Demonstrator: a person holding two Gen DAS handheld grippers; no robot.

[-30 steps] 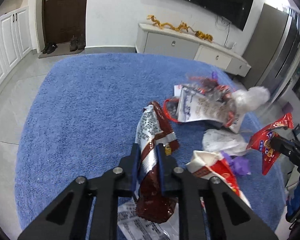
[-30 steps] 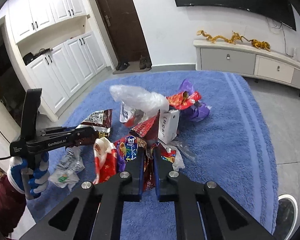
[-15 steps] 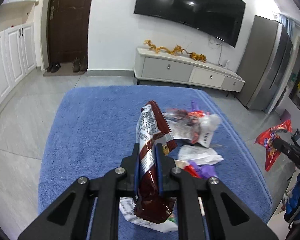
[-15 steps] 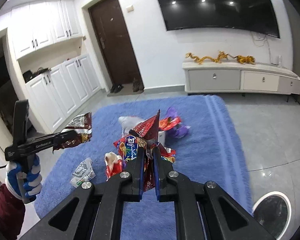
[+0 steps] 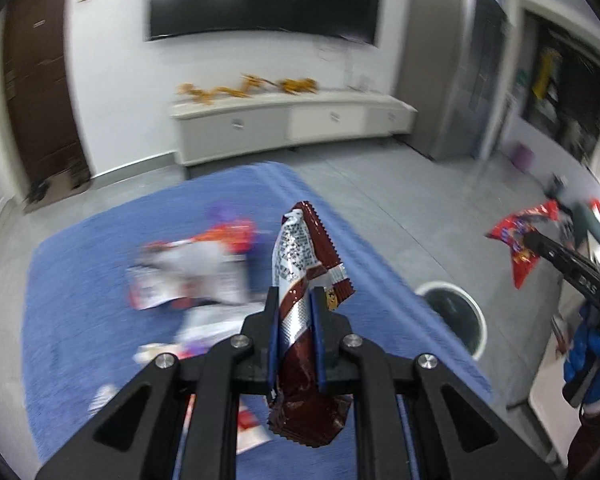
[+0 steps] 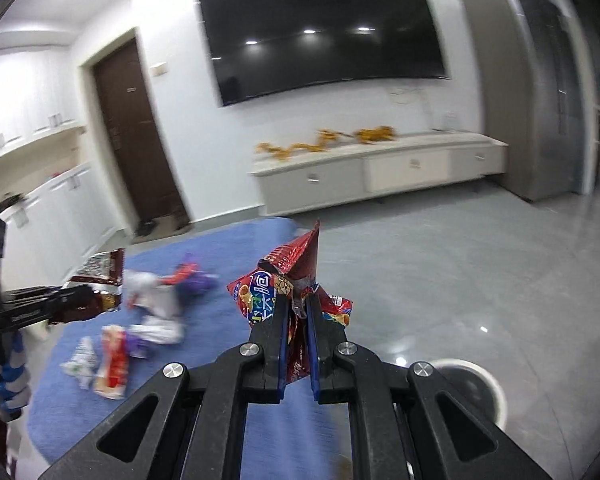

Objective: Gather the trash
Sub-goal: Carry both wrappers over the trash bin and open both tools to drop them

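My left gripper (image 5: 294, 300) is pinched on a brown wrapper (image 5: 306, 256), which stands upright between the blue pads with its crumpled lower end hanging below them. My right gripper (image 6: 298, 312) is clamped on a red snack bag (image 6: 290, 276), whose torn foil corner points up to 12 o'clock.

In the left wrist view, the blue rug (image 5: 80, 264) spreads from 9 to 6 o'clock below the wrapper, and a blurred heap of litter (image 5: 192, 272) lies on it at about 10 o'clock. A round white-rimmed bin (image 5: 452, 322) sits on the grey floor at 3 o'clock, just off the rug's edge. Farther out at 3 o'clock the right gripper shows, carrying its red bag.

In the right wrist view, more scraps (image 6: 116, 352) rest on the rug at 9 o'clock, and the bin's rim (image 6: 478, 372) sits at 4 o'clock. At 12 o'clock a white cabinet (image 6: 376, 172) stands under a wall television (image 6: 324, 32).
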